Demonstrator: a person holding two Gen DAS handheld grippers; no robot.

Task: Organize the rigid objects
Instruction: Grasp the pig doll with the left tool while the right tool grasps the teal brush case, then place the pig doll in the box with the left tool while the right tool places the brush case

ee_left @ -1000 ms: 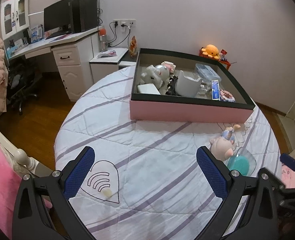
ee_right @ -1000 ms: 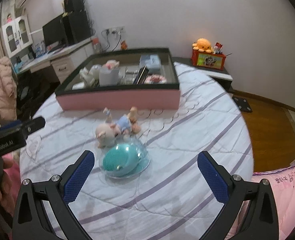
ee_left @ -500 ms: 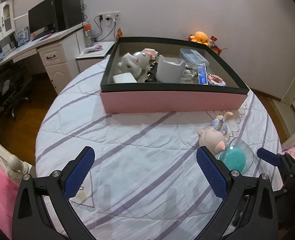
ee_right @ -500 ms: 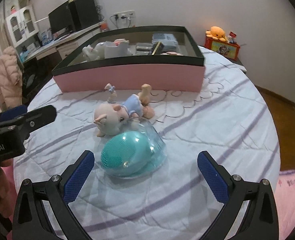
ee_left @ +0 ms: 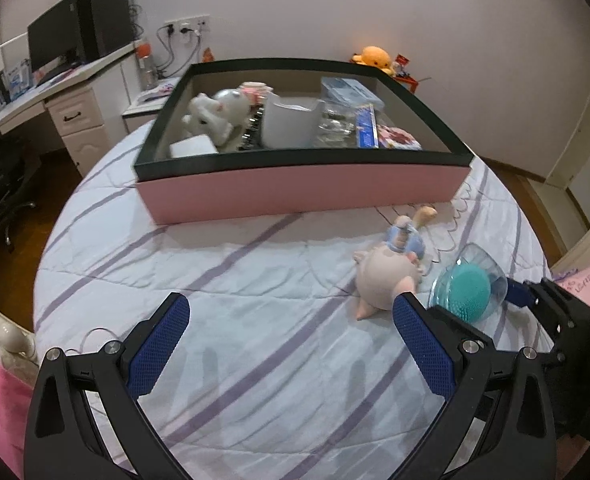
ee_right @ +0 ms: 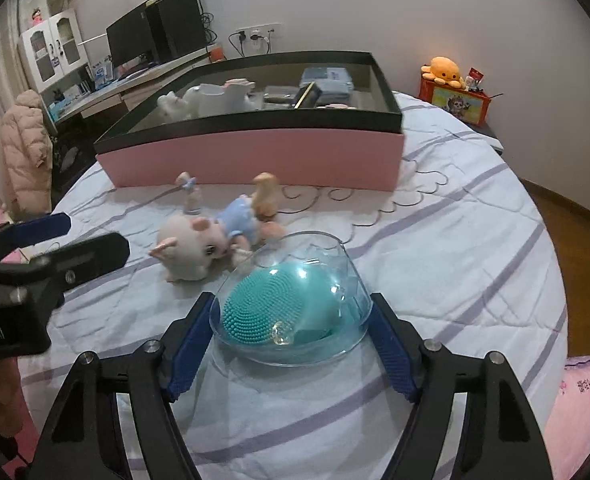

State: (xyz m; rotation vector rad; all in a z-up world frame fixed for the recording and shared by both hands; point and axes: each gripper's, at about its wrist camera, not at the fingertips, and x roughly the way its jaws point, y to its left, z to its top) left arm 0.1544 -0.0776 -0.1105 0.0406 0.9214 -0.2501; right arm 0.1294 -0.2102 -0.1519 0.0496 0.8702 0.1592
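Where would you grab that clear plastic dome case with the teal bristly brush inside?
Across the clear dome case's two curved side walls, low near its base, coming from the open near side; the right gripper straddles it so, jaws closing.

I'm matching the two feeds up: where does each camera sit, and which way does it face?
Left wrist: rides the left gripper, angled down the bed toward the pink box; own blue fingers show, jaws wide.
Right wrist: rides the right gripper, jaws closing around the clear case with teal brush; left gripper at its left edge.
Shared: box, pig doll, case.
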